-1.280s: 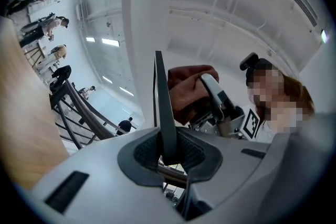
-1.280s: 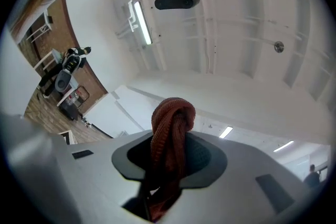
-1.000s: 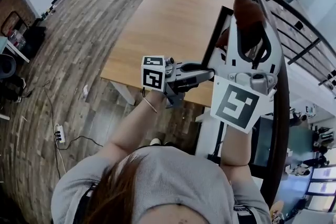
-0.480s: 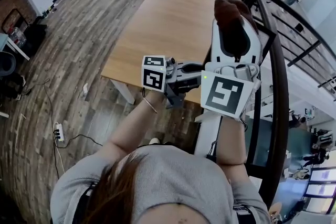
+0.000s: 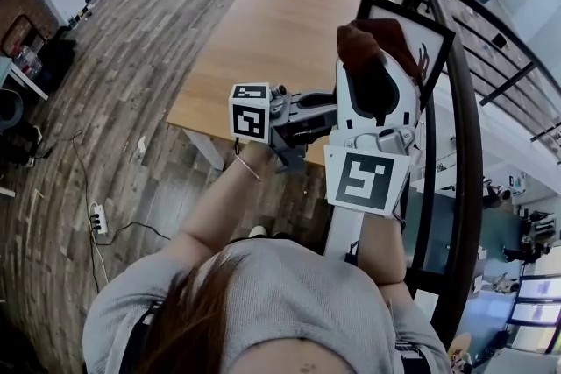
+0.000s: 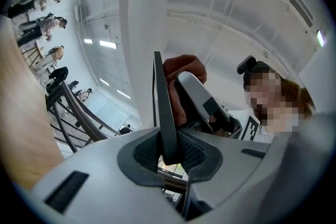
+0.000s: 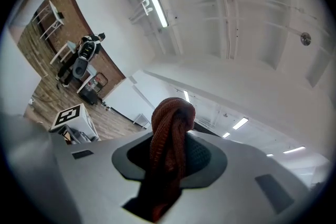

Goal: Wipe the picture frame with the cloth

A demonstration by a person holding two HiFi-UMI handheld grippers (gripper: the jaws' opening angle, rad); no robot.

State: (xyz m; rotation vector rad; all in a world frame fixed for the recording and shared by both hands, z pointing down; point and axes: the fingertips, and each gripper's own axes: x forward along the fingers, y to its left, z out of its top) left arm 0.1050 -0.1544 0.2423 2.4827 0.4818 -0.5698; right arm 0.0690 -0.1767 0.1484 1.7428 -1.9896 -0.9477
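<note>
Presently, seemingly mid-wipe: left tongs [image 6: 168,153] are pinching the picture frame [image 5: 412,31] by its edge above the desk [image 5: 280,31], while right tongs [image 7: 169,157] are clamping the brown cloth [image 7: 170,128] just beside its face, likely needing pressing and dragging across next.

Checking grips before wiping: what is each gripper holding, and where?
Left gripper clamps the picture frame by its thin edge; right gripper pinches the brown cloth by a bunched fold.
</note>
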